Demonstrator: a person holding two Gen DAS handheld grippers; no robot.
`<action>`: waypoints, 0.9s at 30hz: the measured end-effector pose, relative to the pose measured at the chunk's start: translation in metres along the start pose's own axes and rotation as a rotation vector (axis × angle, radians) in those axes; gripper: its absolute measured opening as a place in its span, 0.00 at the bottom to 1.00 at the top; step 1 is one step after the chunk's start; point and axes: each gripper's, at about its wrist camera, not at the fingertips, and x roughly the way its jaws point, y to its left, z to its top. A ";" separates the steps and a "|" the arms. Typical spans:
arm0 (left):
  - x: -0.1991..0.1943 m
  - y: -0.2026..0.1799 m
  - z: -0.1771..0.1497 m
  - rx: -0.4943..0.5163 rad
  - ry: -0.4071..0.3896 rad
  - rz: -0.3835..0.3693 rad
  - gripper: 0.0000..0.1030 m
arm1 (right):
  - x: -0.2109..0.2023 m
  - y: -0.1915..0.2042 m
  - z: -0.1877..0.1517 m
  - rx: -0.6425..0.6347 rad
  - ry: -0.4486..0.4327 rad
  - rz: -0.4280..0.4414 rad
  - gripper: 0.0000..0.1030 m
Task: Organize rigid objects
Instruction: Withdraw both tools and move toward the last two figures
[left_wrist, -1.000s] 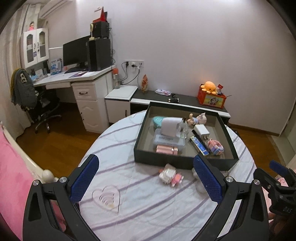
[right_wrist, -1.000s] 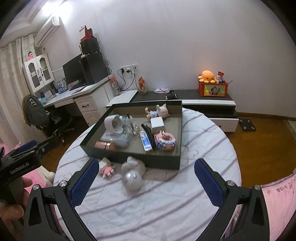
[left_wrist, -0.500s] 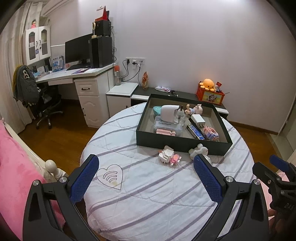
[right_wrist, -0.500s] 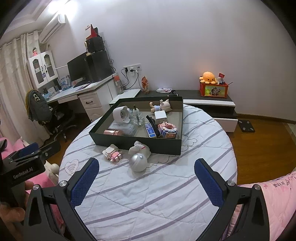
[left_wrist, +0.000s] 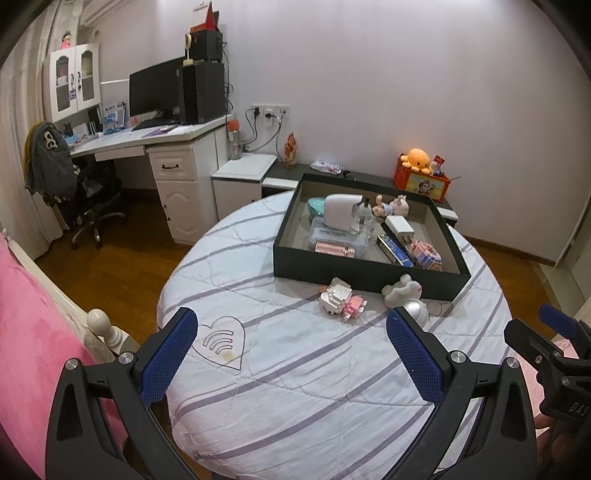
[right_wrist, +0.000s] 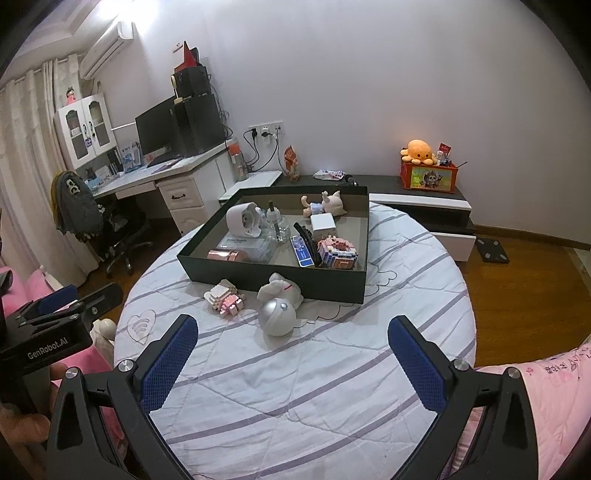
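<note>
A dark green box (left_wrist: 369, 271) (right_wrist: 273, 282) stands at the far side of a round table with a striped white cloth (left_wrist: 314, 373) (right_wrist: 332, 376). It holds several small things: a white device, a bottle, a pink tube, a blue pack, a brick model, figurines. In front of it on the cloth lie a pink-and-white brick toy (left_wrist: 341, 299) (right_wrist: 223, 298), a white figurine (left_wrist: 402, 290) (right_wrist: 280, 290) and a silver ball (left_wrist: 417, 309) (right_wrist: 277, 316). My left gripper (left_wrist: 291, 356) and right gripper (right_wrist: 291, 360) hang open over the near side of the table, holding nothing.
A white desk with a monitor (left_wrist: 157, 92) and an office chair (left_wrist: 88, 188) stand at the left. A low cabinet with an orange plush (right_wrist: 419, 149) on a red box runs along the wall. Pink bedding (left_wrist: 33, 354) flanks the table. Wooden floor surrounds it.
Both grippers have drawn back and up from the table, so the box and the loose toys look smaller and farther away. Nothing on the table has moved.
</note>
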 end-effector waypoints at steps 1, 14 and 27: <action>0.004 -0.001 -0.001 0.000 0.008 -0.003 1.00 | 0.004 -0.001 0.001 0.000 0.005 0.001 1.00; 0.059 -0.017 -0.008 0.052 0.087 -0.029 1.00 | 0.052 -0.007 -0.004 0.000 0.101 -0.006 1.00; 0.140 -0.036 -0.008 0.158 0.179 -0.082 1.00 | 0.106 -0.025 -0.004 0.096 0.171 0.013 1.00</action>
